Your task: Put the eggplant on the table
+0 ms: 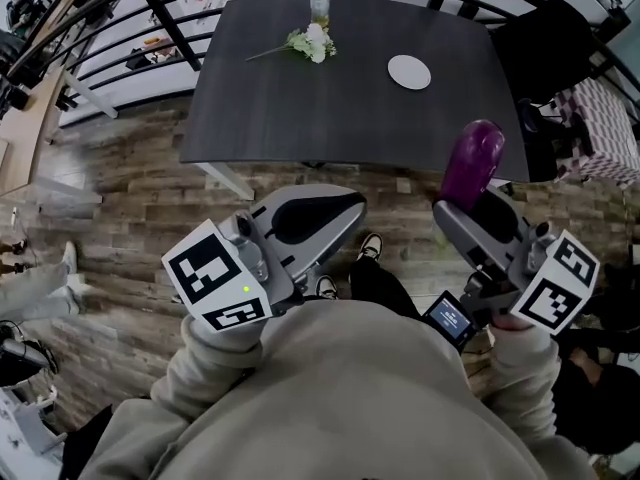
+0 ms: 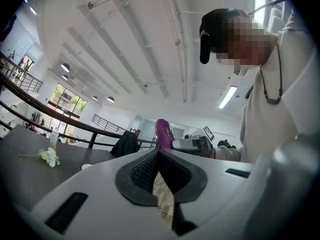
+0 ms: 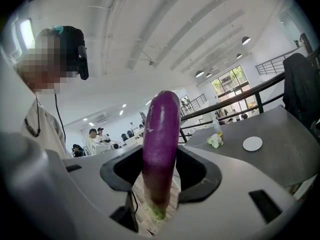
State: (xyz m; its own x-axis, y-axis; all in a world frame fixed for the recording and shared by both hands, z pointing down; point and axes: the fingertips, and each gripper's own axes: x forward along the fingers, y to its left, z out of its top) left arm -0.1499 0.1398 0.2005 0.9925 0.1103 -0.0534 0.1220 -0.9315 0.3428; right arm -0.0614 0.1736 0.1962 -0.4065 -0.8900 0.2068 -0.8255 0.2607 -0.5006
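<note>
A purple eggplant [image 1: 473, 163] stands upright, stem end down, with my right gripper [image 1: 470, 206] shut on its lower part. In the right gripper view the eggplant [image 3: 161, 144] fills the gap between the dark pads [image 3: 200, 171]. The dark table [image 1: 340, 98] lies ahead of both grippers, its near edge just beyond the eggplant's top in the head view. My left gripper [image 1: 325, 211] is held level over the wooden floor, short of the table. Its jaws meet at the tips and hold nothing. The left gripper view also catches the eggplant [image 2: 163, 134], off to the right.
On the table lie a white round disc [image 1: 409, 72], a sprig of white flowers [image 1: 312, 43] and a clear bottle [image 1: 319, 6] at the far edge. A chair draped with a dark jacket [image 1: 545, 38] stands at the table's right. A black railing [image 1: 170, 18] runs behind.
</note>
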